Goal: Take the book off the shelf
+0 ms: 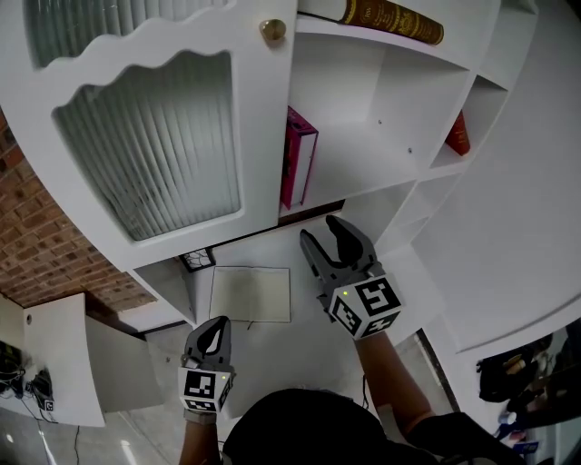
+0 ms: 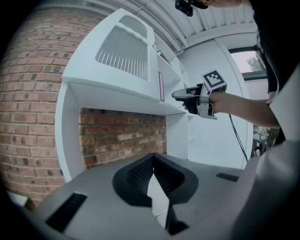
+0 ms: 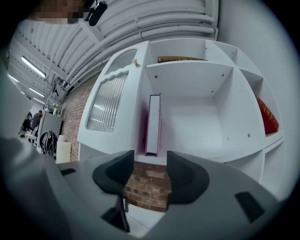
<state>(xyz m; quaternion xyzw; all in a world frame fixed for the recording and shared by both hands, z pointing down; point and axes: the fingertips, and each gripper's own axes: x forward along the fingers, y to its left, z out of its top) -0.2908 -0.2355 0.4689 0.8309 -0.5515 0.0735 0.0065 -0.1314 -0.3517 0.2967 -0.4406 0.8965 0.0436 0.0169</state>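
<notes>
**Head view.** The right gripper [image 1: 324,232] is raised toward the cabinet with its jaws spread wide and nothing between them. The left gripper [image 1: 213,334] hangs low at 7 o'clock from it, jaws together and empty. The pink book [image 1: 298,159] stands upright on the shelf [image 1: 381,159], against the left wall of its compartment. It is at 11 o'clock from the right gripper and apart from it. A brown book [image 1: 390,18] lies on the board above, at 1 o'clock. A red book [image 1: 458,136] leans in the next compartment, at 2 o'clock.

**Left gripper view.** The left gripper [image 2: 153,158] has its jaws meeting at the tips, holding nothing. The right gripper [image 2: 180,95] appears at 1 o'clock, near the shelf edge.

**Right gripper view.** The right gripper [image 3: 150,161] frames the pink book [image 3: 153,124] at 12 o'clock, narrow edge toward me, centred over the gap. I judge the step in hand to be the approach. I should hold this alignment and advance until both pads pass the covers. Then I should close squarely and draw straight back so the book does not tip.

**Lettering.** The brown spine carries gilt lettering too small for me to read. Only the square pattern on the marker cube [image 1: 368,304] is plain.
</notes>
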